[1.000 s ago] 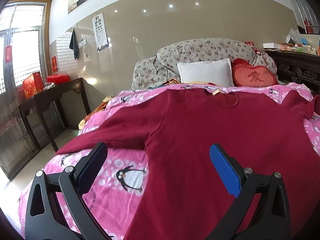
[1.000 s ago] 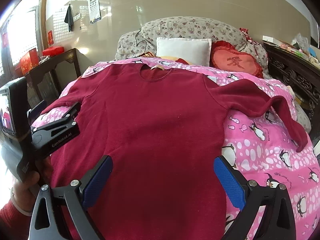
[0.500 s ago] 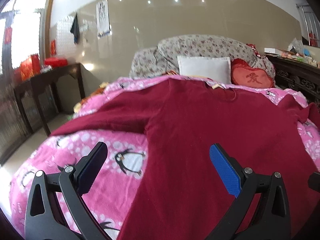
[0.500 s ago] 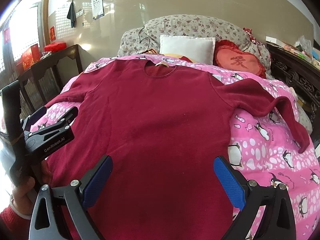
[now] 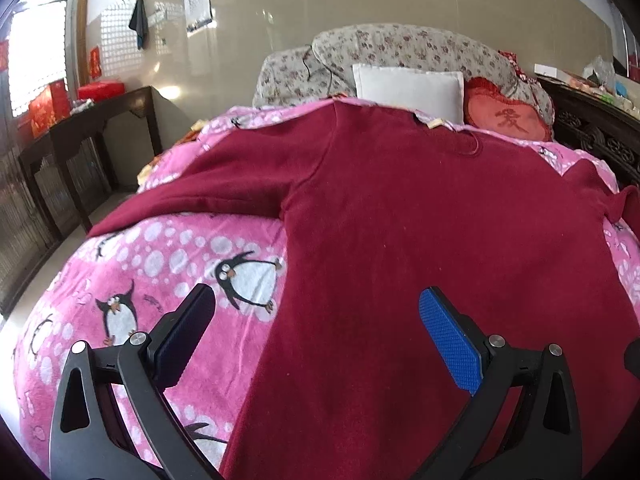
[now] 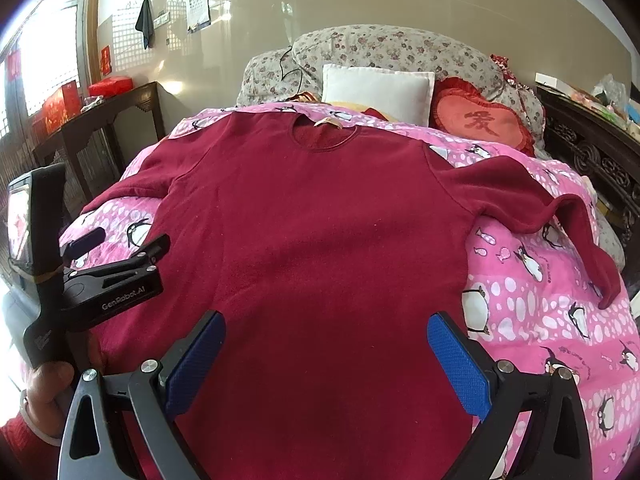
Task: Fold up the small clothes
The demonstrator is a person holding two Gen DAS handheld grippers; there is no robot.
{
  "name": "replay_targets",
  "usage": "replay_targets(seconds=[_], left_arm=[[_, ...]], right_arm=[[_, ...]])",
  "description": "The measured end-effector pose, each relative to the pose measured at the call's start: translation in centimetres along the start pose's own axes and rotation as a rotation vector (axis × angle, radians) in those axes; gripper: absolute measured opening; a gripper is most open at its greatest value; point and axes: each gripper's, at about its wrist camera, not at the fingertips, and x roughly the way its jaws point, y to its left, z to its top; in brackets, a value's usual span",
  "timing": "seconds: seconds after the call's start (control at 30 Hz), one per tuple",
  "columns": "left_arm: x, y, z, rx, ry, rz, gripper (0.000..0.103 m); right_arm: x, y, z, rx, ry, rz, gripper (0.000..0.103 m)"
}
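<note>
Red top [image 6: 320, 240] flat on bed, just ahead of both spread, empty hand-held grippers: L [image 5: 316, 336], R [image 6: 326, 356].

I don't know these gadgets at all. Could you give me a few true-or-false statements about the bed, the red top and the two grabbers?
1. The red top lies spread flat on the pink blanket. True.
2. The left gripper is clamped on a sleeve. False: its jaws are open, holding nothing.
3. The right gripper is open above the top's lower part. True.
4. A white pillow sits at the head of the bed. True.
5. The top is folded in half. False: both sleeves are spread out sideways.
</note>
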Motion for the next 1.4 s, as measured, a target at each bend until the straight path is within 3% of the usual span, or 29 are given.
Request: replay_targets(seconds=[0.6, 0.9, 1.03, 1.13, 1.23, 1.33, 1.4], left_arm=[[0.1, 0.6, 0.3, -0.018, -0.007, -0.018, 0.103], [-2.3, 0.4, 0.8, -0.009, -0.114, 0.007, 0.103], [-2.6, 0.9, 1.9, -0.013, -0.105, 0.003, 0.103], [-2.6, 2.2, 3.0, -0.034, -0.073, -0.024, 0.103], [-2.5, 4.4, 4.0, -0.034, -0.055, 0.002, 0.103], [-2.2, 7.8, 4.8, -0.072, -0.049, 0.026, 0.103], [-1.1, 11.2, 5.4, -0.114, -0.003, 0.04, 0.103]], right_arm=[[1.4, -0.1, 0.8, 0.059, 0.012, -0.078, 0.101], [2.2, -0.6, 1.7, 0.102, 0.027, -0.088, 0.101], [2.8, 0.3, 3.3, 0.111, 0.03, -0.069, 0.101], [3.7, 1.1, 4.7, 0.141, 0.035, -0.025, 0.101], [5.0, 2.8, 6.4, 0.136, 0.048, 0.039, 0.101], [6.1, 6.5, 8.6, 0.025, 0.024, 0.061, 0.101], [6.8, 9.3, 9.7, -0.061, 0.006, 0.08, 0.101]])
